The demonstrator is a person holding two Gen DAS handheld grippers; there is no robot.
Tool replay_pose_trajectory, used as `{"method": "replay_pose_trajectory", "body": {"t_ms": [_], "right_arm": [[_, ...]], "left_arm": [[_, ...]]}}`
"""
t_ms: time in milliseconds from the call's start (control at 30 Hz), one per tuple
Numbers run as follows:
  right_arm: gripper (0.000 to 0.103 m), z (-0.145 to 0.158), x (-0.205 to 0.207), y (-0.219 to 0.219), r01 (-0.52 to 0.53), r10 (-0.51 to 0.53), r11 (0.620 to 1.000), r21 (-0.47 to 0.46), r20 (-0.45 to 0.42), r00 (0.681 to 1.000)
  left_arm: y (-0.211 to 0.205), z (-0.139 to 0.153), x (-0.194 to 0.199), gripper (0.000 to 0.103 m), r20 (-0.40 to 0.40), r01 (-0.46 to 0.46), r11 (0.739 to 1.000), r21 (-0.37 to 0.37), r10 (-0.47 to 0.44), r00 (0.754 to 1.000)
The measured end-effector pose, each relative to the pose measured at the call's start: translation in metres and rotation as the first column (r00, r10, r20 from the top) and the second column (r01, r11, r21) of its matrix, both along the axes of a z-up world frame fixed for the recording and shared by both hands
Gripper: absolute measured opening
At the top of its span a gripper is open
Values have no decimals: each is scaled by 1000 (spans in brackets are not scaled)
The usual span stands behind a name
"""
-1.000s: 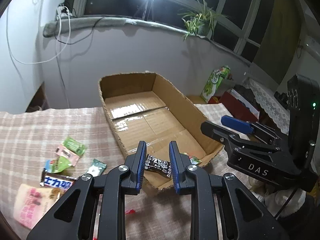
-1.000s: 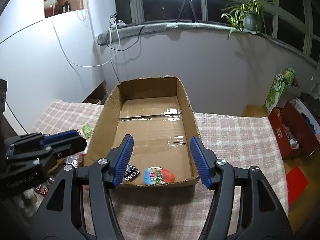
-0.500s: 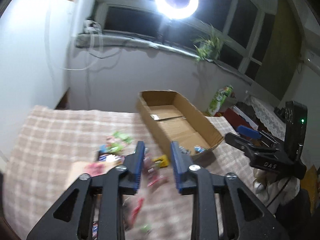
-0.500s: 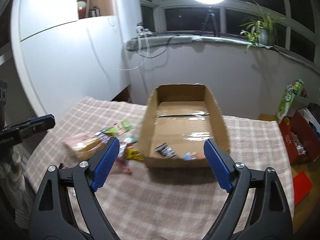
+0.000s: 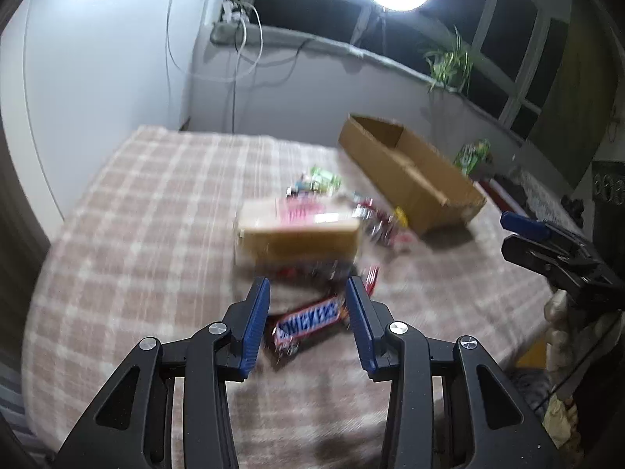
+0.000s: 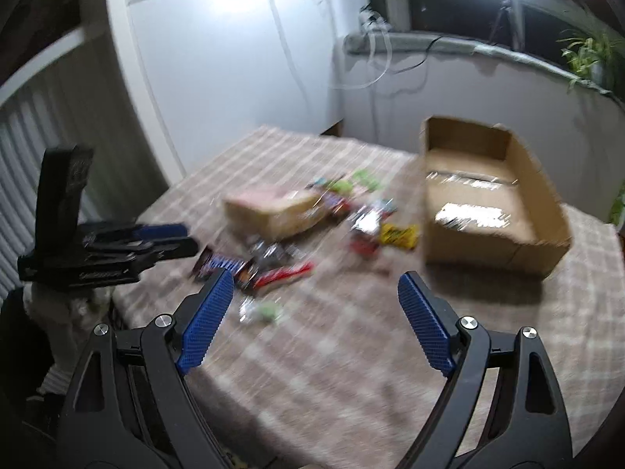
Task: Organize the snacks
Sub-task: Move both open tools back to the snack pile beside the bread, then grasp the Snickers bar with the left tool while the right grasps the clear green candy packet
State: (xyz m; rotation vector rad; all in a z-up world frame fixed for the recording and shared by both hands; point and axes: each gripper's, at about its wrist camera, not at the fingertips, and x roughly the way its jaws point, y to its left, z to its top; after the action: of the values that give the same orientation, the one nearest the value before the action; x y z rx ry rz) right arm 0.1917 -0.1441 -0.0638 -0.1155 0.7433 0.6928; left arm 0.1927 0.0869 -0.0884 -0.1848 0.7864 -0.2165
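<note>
The left gripper [image 5: 308,322], jaws just opened and empty, was aimed at the Snickers bar [image 5: 308,322] on the cloth [image 5: 156,234]. The right gripper [image 6: 312,318] was held wide, empty. Next, a descent and closing on the bar seemed needed before carrying to the box [image 5: 414,179].

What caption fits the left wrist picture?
Open left gripper above a Snickers bar, cardboard box waiting beyond.

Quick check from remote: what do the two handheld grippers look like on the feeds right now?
Both match: the left gripper and right gripper have black angular plastic frames with triangular cut-outs, silver round pivot screws, and blue ribbed fingers. Seen from the side, the left unit carries a tall black block on top and white lettering, too blurred to read.
</note>
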Motion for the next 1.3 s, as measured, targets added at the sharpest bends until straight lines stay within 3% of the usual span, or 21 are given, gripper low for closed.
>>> {"method": "replay_pose_trajectory", "body": {"t_ms": [100, 300, 500, 733, 800, 933, 1033, 1067, 1200, 1300], "right_arm": [[89, -17, -8, 17, -37, 37, 999, -39, -12, 999], [88, -42, -12, 41, -89, 86, 991, -95, -37, 996], [74, -58, -6, 55, -128, 121, 984, -124, -69, 990], [70, -67, 3, 64, -154, 142, 979, -135, -95, 985], [58, -69, 6, 69, -162, 149, 975, -151, -94, 984], [55, -73, 10, 72, -169, 155, 972, -161, -99, 983], [53, -72, 11, 73, -171, 157, 973, -152, -101, 982], [48, -72, 12, 74, -172, 158, 973, -155, -100, 982], [37, -72, 12, 75, -173, 159, 969, -176, -89, 983], [30, -71, 12, 73, -168, 155, 969, -179, -86, 984]], "left_arm": [[-4, -12, 0, 39, -29, 36, 999, 23, -36, 999], [-21, -22, 10, 40, -36, 151, 978, 144, -147, 988], [-20, -34, 23, 43, -75, 209, 960, 185, -198, 977], [-31, -39, 30, 50, -99, 299, 914, 273, -282, 954], [-32, -40, 33, 51, -110, 319, 906, 279, -300, 948], [-36, -49, 37, 53, -146, 345, 888, 305, -314, 938], [-33, -50, 36, 51, -144, 342, 896, 283, -313, 939], [-32, -50, 36, 50, -144, 338, 901, 271, -310, 940], [-29, -50, 34, 33, -139, 325, 915, 237, -299, 944], [-28, -50, 32, 28, -133, 305, 924, 231, -280, 951]]}}
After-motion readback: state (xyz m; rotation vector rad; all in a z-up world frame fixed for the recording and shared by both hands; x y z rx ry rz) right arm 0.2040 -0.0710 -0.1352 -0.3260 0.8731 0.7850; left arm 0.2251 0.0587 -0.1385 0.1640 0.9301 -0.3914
